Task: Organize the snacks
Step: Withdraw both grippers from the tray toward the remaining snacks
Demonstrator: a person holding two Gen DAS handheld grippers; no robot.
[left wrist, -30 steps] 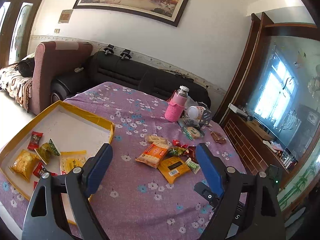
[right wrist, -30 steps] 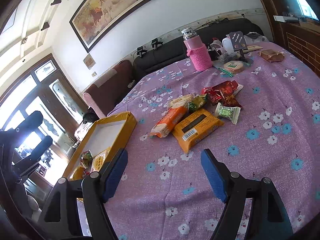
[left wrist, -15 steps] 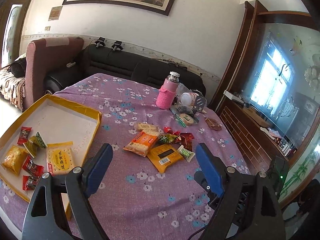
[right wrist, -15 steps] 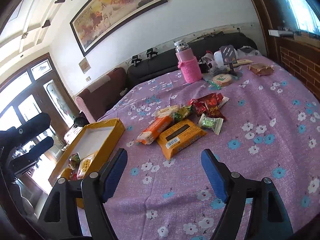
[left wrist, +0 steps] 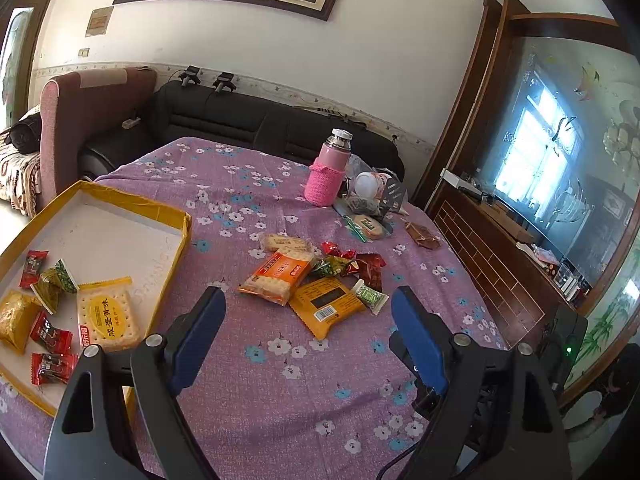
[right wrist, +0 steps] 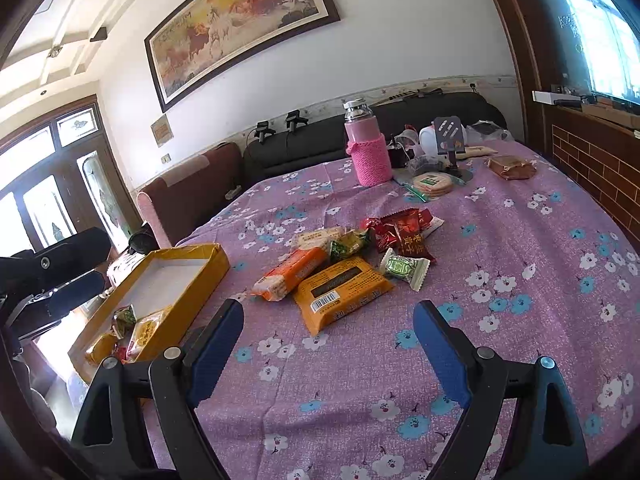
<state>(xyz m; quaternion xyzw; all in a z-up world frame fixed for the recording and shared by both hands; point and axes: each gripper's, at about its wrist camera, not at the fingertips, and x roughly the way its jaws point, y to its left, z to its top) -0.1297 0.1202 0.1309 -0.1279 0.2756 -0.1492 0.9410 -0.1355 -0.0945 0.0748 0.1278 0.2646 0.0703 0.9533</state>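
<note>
Hovering over bare tablecloth [right wrist: 520, 240]: left gripper [left wrist: 308, 312] jaws released, right gripper [right wrist: 328, 320] jaws opening, both empty; snack pile [right wrist: 344, 260] ahead; yellow tray [left wrist: 120, 204] cut off at left.

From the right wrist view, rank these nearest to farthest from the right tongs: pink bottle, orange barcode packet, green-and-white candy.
1. Orange barcode packet, just ahead of the right tongs, slightly left.
2. Green-and-white candy, ahead and a little right, beside the packet.
3. Pink bottle, far back near the sofa.

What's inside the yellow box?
The yellow box holds a biscuit pack, a gold packet, a green candy and red candies. Its near corner hides behind the claw.
</note>
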